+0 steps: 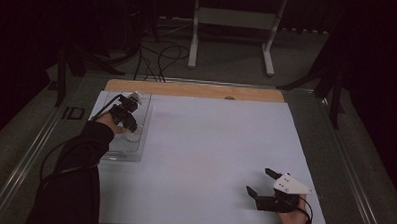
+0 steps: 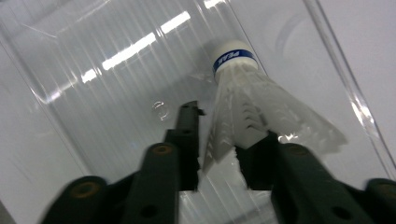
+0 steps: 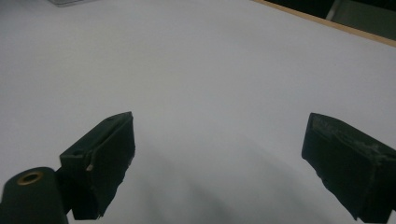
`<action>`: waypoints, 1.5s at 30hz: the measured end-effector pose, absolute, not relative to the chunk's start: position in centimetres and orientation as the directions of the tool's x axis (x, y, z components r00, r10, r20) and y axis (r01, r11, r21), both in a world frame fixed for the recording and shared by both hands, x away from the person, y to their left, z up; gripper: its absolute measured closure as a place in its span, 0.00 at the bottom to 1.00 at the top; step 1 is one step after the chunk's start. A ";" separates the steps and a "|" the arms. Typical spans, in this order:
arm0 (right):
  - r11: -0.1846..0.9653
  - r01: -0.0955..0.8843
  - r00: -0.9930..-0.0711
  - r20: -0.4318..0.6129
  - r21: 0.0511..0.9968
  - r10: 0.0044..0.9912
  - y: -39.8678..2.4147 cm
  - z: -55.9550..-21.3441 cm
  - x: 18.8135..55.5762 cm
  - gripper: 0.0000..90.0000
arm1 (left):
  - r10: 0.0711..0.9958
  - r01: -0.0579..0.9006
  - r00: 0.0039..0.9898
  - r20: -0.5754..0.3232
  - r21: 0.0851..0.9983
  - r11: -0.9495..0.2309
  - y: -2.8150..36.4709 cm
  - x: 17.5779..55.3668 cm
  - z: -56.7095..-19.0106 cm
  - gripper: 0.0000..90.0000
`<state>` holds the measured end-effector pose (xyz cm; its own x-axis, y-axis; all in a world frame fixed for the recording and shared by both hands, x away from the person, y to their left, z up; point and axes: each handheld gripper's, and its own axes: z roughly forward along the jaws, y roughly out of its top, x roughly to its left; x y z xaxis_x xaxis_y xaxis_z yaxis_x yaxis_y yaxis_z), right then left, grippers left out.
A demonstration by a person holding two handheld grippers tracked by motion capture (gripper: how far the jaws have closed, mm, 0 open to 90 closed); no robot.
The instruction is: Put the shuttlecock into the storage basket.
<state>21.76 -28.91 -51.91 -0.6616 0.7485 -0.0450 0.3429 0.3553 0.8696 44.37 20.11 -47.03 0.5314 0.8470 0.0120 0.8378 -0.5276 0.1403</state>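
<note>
A white table (image 1: 205, 157) bears a clear tray (image 1: 137, 152) at its far left. The left gripper (image 1: 128, 111) reaches into the tray over a white shuttlecock (image 1: 132, 136). At the near right, the right gripper (image 1: 262, 182) rests with jaws apart.

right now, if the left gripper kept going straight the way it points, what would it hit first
Most likely the shuttlecock, which lies between the left gripper's parted jaws, cork end pointing away. Past it comes the clear tray's floor; depth is hard to judge.
</note>
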 end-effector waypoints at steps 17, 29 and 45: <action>0.359 0.346 -0.659 -0.048 0.867 0.751 -28.9 -51.9 21.7 0.11 | 0.845 0.837 0.532 0.049 0.118 -0.534 20.7 43.0 -45.1 0.17; 0.363 0.347 -0.660 -0.050 0.865 0.750 -28.8 -51.9 21.8 0.11 | 0.814 0.807 0.581 0.001 0.129 -0.576 21.3 42.0 -44.0 0.00; 0.362 0.346 -0.658 -0.051 0.865 0.751 -28.9 -51.9 21.8 0.11 | 0.786 0.773 0.618 0.000 0.184 -0.608 21.2 41.6 -42.6 0.00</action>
